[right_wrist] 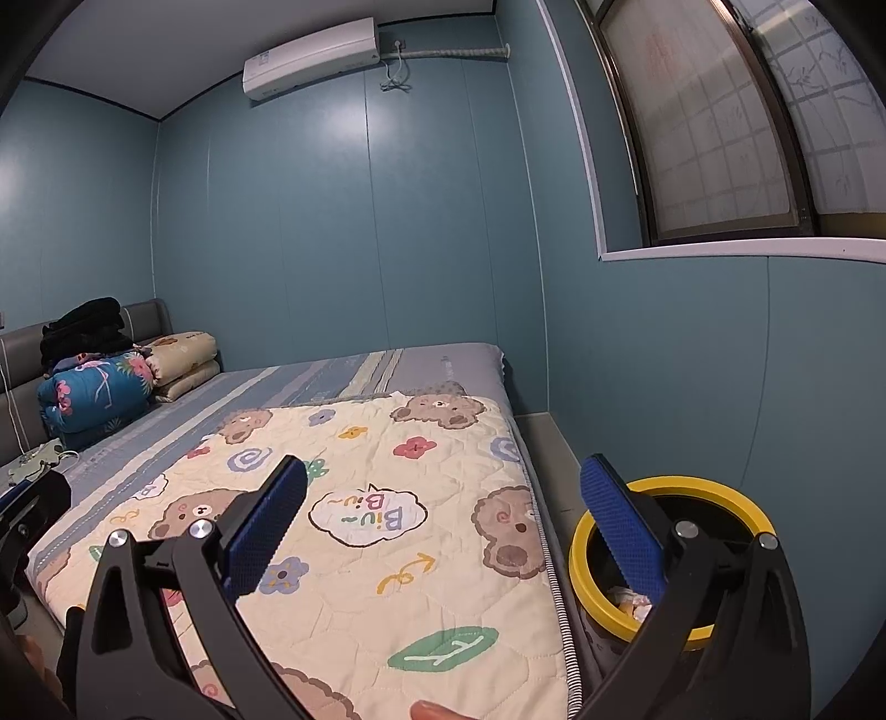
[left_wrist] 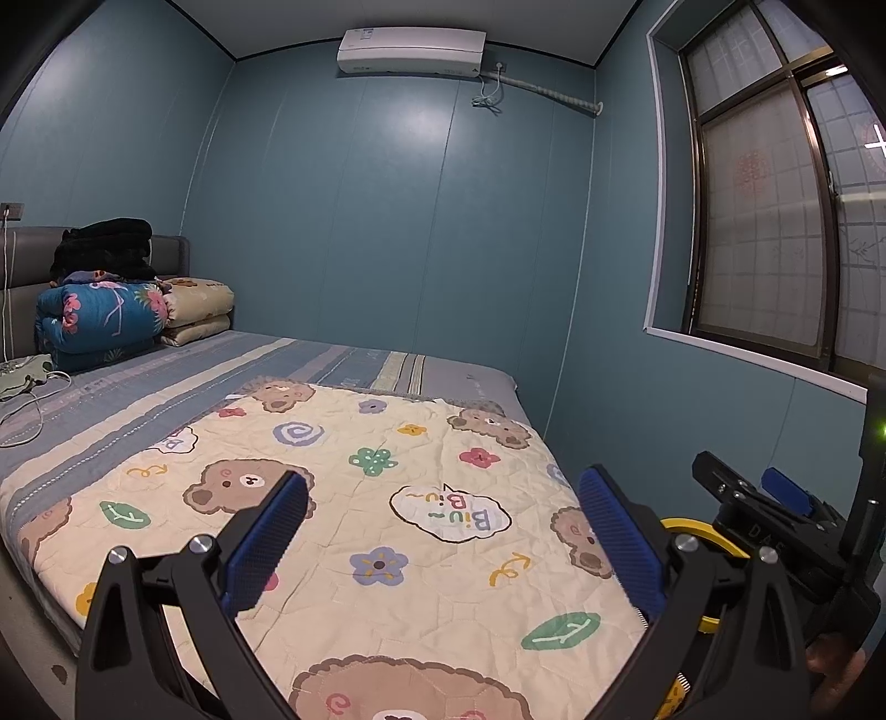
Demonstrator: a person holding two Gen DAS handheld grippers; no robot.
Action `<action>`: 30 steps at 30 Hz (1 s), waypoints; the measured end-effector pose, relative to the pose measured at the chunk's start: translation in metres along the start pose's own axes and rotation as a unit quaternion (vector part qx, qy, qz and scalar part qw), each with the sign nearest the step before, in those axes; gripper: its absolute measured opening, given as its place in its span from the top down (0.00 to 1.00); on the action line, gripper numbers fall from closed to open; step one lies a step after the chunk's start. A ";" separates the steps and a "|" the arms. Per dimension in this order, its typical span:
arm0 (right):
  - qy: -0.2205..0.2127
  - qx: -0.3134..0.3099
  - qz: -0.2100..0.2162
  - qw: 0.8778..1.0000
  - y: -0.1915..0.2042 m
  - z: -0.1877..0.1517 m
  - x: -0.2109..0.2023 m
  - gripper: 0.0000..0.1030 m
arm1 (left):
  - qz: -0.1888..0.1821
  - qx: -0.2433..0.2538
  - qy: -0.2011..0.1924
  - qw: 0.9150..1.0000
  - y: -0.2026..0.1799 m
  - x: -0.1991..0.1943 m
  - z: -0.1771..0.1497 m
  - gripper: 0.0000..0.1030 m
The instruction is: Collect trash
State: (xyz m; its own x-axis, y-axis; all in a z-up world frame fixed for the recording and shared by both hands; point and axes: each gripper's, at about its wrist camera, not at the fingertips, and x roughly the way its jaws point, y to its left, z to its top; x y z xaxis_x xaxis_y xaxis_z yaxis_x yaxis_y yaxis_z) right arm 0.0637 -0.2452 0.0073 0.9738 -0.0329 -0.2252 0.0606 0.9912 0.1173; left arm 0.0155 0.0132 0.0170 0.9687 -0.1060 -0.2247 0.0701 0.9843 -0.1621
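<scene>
A trash bin with a yellow rim (right_wrist: 714, 487) stands on the floor to the right of the bed; crumpled white and yellowish trash (right_wrist: 631, 601) lies inside it. Its rim (left_wrist: 695, 526) also peeks out behind my left gripper's right finger. My left gripper (left_wrist: 443, 531) hangs open over the cream bear-print quilt (left_wrist: 387, 526), nothing between its blue pads. My right gripper (right_wrist: 443, 526) is open too, its right finger over the bin's mouth, its left finger over the quilt (right_wrist: 387, 526). The right gripper's body (left_wrist: 775, 515) shows at the right edge of the left wrist view.
Folded bedding (left_wrist: 105, 315) and dark clothes (left_wrist: 105, 243) are stacked at the headboard. A white cable and small green item (left_wrist: 22, 376) lie on the striped sheet. Teal walls close in behind and to the right, with a window (left_wrist: 775, 221) and an air conditioner (left_wrist: 410, 50).
</scene>
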 end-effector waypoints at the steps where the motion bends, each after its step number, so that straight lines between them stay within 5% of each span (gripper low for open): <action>1: 0.001 0.000 0.000 1.000 0.001 0.000 -0.001 0.08 | 0.000 0.000 0.000 1.000 0.000 0.000 0.000 0.08; 30: 0.015 0.005 -0.003 1.000 0.003 -0.003 0.000 0.08 | -0.009 -0.004 0.012 1.000 0.002 0.004 -0.002 0.08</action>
State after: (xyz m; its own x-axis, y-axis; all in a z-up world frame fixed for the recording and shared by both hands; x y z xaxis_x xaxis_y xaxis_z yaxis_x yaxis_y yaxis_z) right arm 0.0635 -0.2423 0.0048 0.9664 -0.0339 -0.2548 0.0679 0.9897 0.1258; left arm 0.0188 0.0140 0.0138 0.9614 -0.1272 -0.2439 0.0858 0.9811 -0.1734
